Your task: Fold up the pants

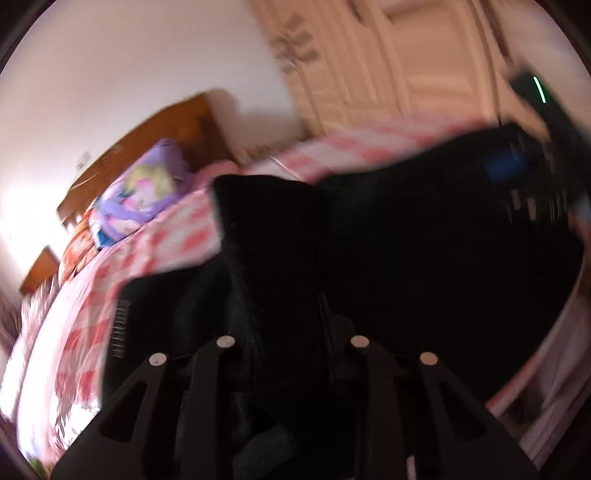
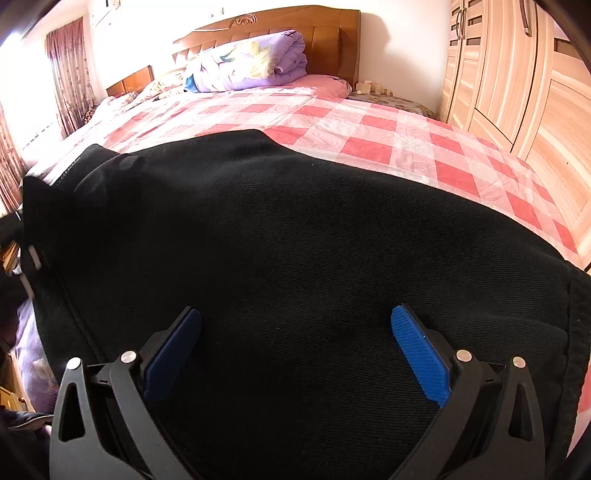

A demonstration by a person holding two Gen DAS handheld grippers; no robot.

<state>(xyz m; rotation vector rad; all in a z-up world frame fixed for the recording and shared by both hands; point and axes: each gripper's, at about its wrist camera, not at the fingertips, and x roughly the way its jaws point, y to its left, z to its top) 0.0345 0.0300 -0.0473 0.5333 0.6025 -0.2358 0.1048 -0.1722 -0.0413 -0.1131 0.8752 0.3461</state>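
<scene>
Black pants [image 2: 280,229] lie spread on the checked bed cover, filling most of the right wrist view. My right gripper [image 2: 295,325] is open just above the cloth, its blue pads [image 2: 421,358] wide apart and empty. In the blurred left wrist view, my left gripper [image 1: 291,332] is shut on a lifted fold of the pants [image 1: 266,229], and the cloth hides its fingertips. A zipper edge [image 1: 120,328] shows at the left. The right gripper also shows in the left wrist view [image 1: 524,173], at the far right over the pants.
The bed has a red and white checked cover [image 2: 369,129]. A folded purple quilt [image 2: 251,62] lies by the wooden headboard [image 2: 332,33]. A wooden wardrobe [image 2: 517,74] stands at the right. Curtains [image 2: 70,74] hang at the left.
</scene>
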